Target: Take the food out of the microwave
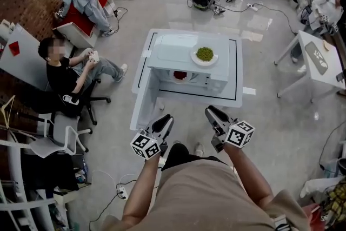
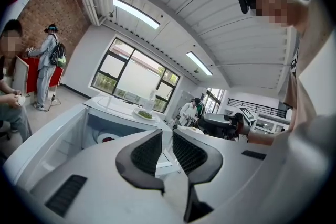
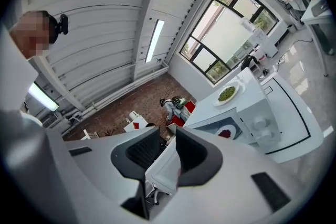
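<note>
Step in hand: judged to be the approach; the food has not been lifted out yet.
Microwave (image 1: 172, 52): stands on a white table (image 1: 233, 90), its door (image 1: 142, 96) swung open at its left side.
Inside the microwave: a white plate of red food (image 1: 180, 76) lies on the cavity floor, close to the opening.
On top of the microwave: a plate of green food (image 1: 204, 54), toward the right side.
Left gripper (image 1: 165, 123): in front of the microwave and well apart from it; jaws slightly parted, holding nothing.
Right gripper (image 1: 211, 113): also in front of the microwave and well apart from it; jaws released and empty.
Doing it well: enter the opening level and take the plate of red food by its near rim. Keep it flat, and clear the door without jolting the plate on top.
</note>
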